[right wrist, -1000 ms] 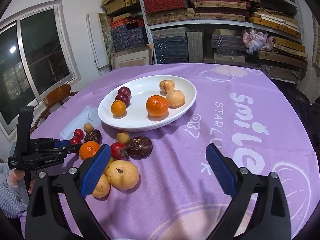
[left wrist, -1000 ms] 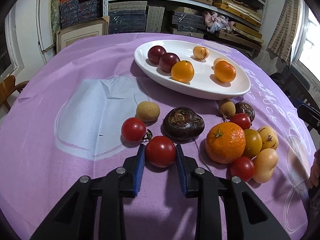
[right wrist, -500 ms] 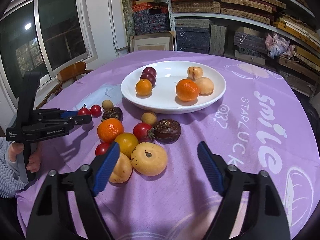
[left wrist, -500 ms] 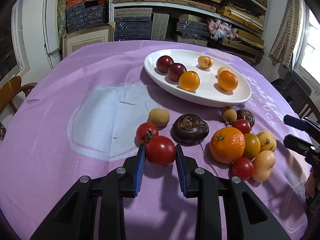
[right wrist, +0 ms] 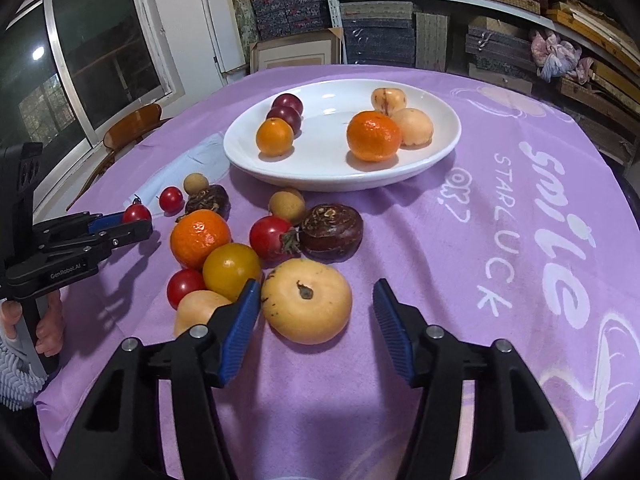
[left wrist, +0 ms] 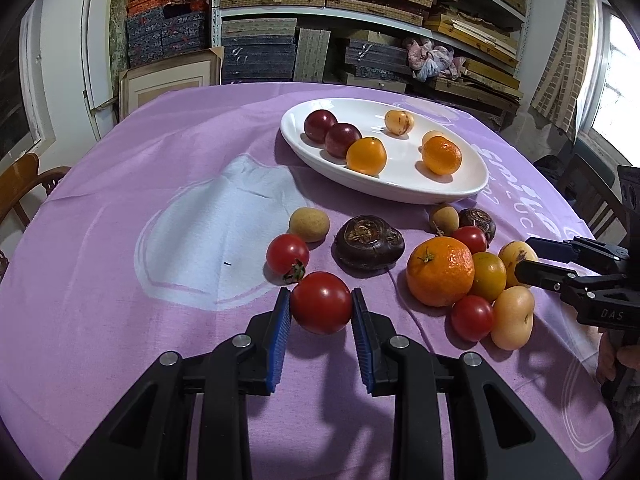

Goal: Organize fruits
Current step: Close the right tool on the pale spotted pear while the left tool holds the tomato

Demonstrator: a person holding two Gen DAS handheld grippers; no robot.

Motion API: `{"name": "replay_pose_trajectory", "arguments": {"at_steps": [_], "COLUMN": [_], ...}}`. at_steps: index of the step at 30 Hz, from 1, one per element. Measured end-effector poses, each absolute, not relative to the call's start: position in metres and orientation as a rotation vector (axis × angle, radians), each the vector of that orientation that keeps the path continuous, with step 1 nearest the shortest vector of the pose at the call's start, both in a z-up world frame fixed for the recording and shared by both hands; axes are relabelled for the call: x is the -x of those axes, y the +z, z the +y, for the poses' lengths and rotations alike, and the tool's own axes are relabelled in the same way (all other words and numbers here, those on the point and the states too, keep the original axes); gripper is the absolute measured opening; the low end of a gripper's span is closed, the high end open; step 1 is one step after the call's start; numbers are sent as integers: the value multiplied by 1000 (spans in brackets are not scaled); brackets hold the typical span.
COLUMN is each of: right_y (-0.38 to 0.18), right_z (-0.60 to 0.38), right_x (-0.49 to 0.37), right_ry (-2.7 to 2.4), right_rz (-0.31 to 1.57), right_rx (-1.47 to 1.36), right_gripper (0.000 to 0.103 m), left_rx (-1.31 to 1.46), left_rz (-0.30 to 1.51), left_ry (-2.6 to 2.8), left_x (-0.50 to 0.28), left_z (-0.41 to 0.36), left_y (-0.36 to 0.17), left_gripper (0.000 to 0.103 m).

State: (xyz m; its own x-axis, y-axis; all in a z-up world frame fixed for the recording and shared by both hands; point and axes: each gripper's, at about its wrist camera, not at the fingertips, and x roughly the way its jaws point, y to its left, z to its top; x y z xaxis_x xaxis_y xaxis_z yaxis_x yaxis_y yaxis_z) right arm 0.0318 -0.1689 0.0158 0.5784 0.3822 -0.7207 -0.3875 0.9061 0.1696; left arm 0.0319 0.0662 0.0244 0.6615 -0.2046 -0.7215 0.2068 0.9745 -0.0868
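Left gripper clamped on a red tomato, blue pads touching both sides, just above the purple tablecloth; lifted or resting cannot be told. Just left and beyond it, a smaller tomato, then a tan longan and a dark water chestnut. Farther right, a mandarin in a cluster of small fruits. White oval plate behind, holding two plums, two oranges and pale fruits. Right wrist view only: right gripper spread wide around a pale yellow fruit, left pad just beside it, right pad apart, no contact visible. "smile STARLUCK" print readable only there.
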Motion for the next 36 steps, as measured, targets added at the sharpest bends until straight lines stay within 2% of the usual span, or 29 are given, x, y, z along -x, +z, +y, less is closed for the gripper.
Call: {"name": "replay_pose_trajectory", "arguments": {"at_steps": [2,4,14,19,28,36], "right_y": [15,13,12,29,80,71], "right_z": [-168,-163,-156,-173,-180,-158], "right_x": [-32,-31,-25,-23,-59,-115], "right_ry": [446,447,444,423,359,369], "right_rz": [844,846,834,780,722,769], "right_rx": [17,36,60,4,35,14], "right_gripper": [48,47,46,46,46,46], "left_rx": [1,2,0,12,-60,-46], "left_rz": [819,825,827,805,736,843], "left_ry": [-234,-232,-245,-251,-263,-246], "left_x": [-32,-34,-34,-38,-100,-163], "left_z": [67,68,66,63,31,16], "left_y": [24,23,19,32,82,48], "left_gripper": [30,30,30,30,30,30]}}
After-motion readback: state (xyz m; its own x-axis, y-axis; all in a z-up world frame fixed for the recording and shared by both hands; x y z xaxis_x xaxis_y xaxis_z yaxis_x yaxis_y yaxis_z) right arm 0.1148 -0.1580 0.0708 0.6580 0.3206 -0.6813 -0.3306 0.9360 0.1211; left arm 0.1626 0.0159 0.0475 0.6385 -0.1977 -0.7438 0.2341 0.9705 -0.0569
